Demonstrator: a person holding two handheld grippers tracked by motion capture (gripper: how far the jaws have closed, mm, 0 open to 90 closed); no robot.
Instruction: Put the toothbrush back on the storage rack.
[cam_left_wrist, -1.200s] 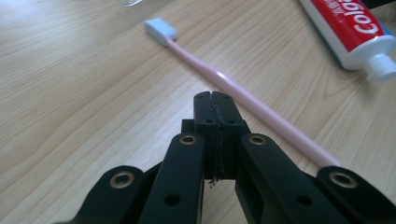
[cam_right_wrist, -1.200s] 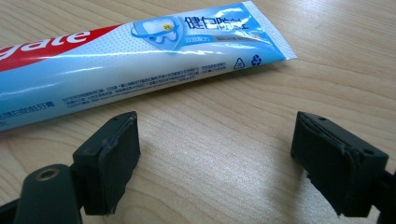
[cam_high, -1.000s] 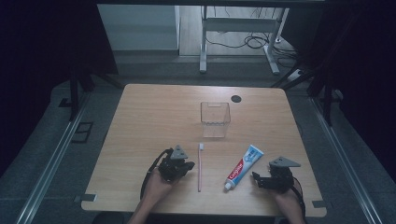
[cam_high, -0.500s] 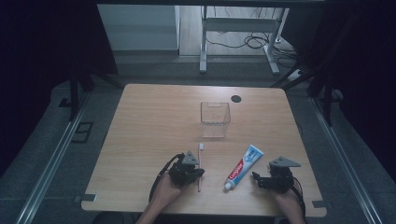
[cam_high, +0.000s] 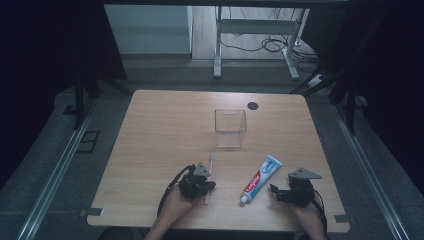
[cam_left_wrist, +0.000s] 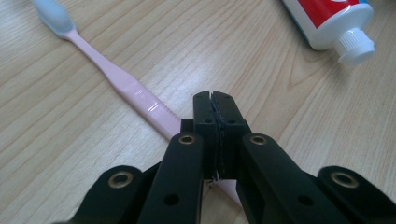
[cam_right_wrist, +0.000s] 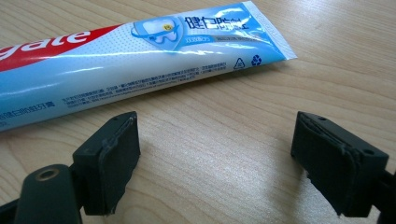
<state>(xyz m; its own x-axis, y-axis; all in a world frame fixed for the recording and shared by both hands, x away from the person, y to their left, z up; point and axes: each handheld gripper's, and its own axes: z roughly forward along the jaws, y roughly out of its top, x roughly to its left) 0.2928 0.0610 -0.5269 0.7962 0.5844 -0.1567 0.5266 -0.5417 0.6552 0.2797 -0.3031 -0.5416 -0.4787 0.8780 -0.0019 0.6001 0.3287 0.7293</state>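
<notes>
My left gripper (cam_left_wrist: 215, 100), fingers pressed together, sits over the handle of the pink plastic toothbrush (cam_left_wrist: 116, 79) lying on the wooden tabletop (cam_high: 165, 125); rightward lies the blue-and-red toothpaste tube (cam_high: 261, 178); my right gripper (cam_right_wrist: 215, 163) rests beside it, fingers spread.

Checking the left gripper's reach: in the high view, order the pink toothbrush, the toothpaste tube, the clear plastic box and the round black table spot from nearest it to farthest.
1. Pink toothbrush, under the left gripper.
2. Toothpaste tube, to its right.
3. Clear plastic box, mid-table beyond.
4. Round black table spot, near the far edge.
</notes>
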